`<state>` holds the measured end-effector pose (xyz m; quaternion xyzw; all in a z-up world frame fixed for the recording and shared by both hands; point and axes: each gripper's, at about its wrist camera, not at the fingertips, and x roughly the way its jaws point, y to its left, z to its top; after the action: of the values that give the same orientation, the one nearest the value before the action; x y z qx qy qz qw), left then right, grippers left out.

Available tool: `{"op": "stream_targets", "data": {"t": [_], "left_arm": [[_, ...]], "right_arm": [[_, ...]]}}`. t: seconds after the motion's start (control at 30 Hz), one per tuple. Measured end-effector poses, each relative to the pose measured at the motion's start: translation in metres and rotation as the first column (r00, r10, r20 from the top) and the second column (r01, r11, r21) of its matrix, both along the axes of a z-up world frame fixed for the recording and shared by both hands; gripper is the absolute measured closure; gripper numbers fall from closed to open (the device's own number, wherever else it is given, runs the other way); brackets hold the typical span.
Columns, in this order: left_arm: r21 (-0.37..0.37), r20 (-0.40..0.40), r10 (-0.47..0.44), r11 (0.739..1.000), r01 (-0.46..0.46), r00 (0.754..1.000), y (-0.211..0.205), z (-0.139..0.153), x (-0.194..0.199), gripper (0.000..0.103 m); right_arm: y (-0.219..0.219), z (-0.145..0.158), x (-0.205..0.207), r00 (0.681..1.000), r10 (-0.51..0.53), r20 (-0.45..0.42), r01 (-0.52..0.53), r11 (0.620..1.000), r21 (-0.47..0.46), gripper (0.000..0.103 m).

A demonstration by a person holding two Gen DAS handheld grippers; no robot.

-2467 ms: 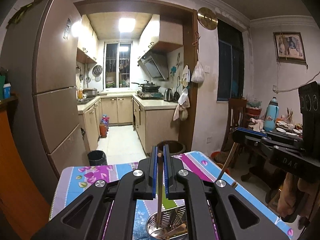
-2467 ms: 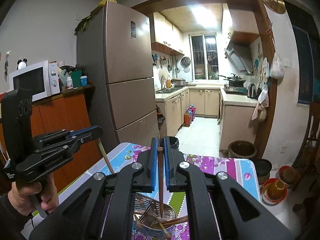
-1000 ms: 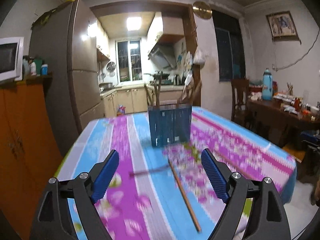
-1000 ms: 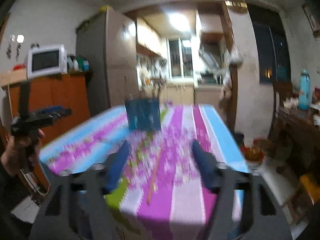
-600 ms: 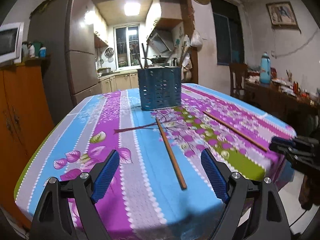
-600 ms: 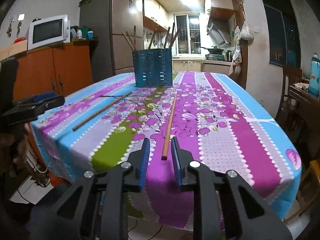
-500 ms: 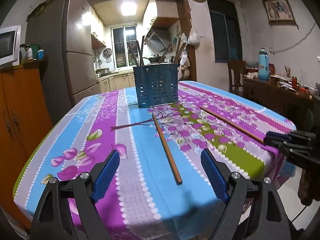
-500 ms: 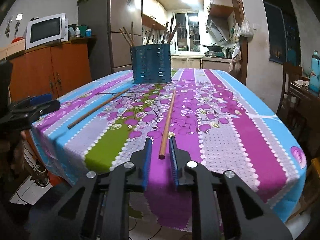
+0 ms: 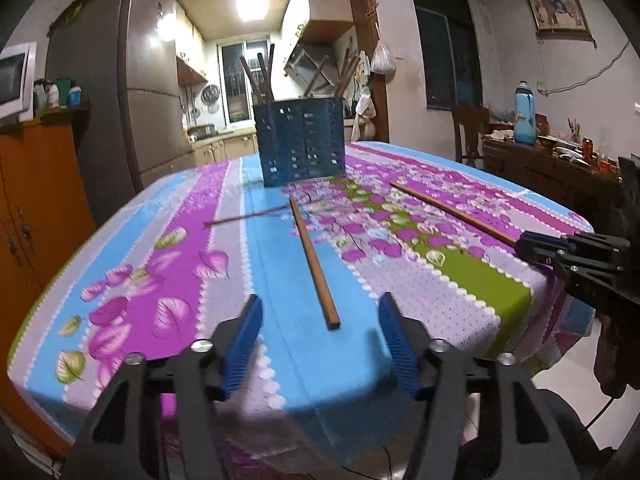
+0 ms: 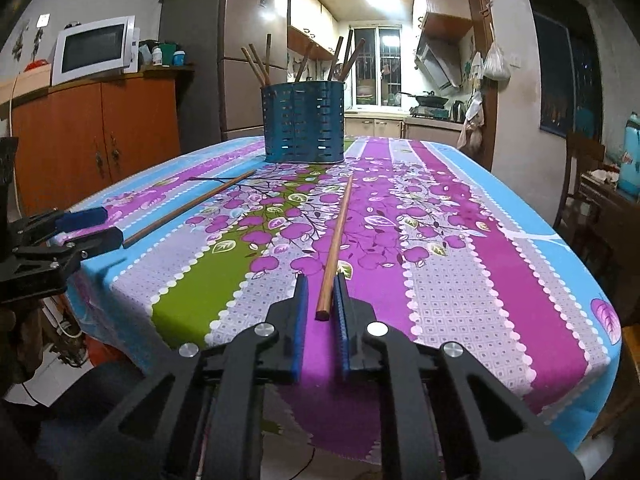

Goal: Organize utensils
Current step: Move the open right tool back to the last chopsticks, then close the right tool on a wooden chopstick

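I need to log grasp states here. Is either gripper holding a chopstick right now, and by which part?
The right gripper brackets the near end of a chopstick; whether it grips cannot be told. The left gripper is open around its chopstick, holding nothing.

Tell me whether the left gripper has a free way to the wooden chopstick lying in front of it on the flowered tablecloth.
Probably yes. The left gripper is open, its blue pads either side of the near end of the wooden chopstick, which lies flat on the flowered tablecloth with nothing between them.

Your two wrist views sit low at the table's [image 9: 280,360] near edge, facing the holder [image 10: 303,122]; both share it and the chopsticks [image 10: 334,240].
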<state>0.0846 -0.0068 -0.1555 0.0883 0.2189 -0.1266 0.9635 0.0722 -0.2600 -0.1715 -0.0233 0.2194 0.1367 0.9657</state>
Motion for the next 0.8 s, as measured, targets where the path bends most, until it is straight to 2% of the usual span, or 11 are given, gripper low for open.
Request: {"op": "stream_targets", "data": {"t": [0.2, 0.33, 0.6, 0.67, 0.8], "left_arm": [[-0.009, 0.0, 0.005, 1.0, -0.005, 1.0, -0.005, -0.007, 0.003, 0.059], [-0.012, -0.003, 0.018, 1.0, -0.018, 1.0, -0.009, -0.01, 0.008, 0.072], [0.0, 0.03, 0.053, 0.999, -0.054, 0.998, -0.019, -0.013, 0.008, 0.086], [-0.01, 0.035, 0.064, 0.998, -0.064, 0.997, -0.02, -0.014, 0.006, 0.093], [-0.008, 0.043, 0.068, 0.998, -0.068, 0.997, -0.021, -0.015, 0.006, 0.093]], "right_arm": [[0.0, 0.0, -0.001, 1.0, -0.006, 0.0, 0.006, 1.0, 0.004, 0.092], [0.0, 0.0, -0.001, 1.0, -0.006, -0.003, 0.006, 1.0, 0.005, 0.092], [0.002, 0.0, -0.001, 1.0, -0.005, 0.003, 0.005, 1.0, 0.002, 0.092], [0.002, 0.0, -0.001, 1.0, -0.006, 0.007, 0.006, 1.0, 0.006, 0.092], [0.002, -0.001, -0.001, 1.0, -0.005, 0.008, 0.005, 1.0, 0.008, 0.092]]}}
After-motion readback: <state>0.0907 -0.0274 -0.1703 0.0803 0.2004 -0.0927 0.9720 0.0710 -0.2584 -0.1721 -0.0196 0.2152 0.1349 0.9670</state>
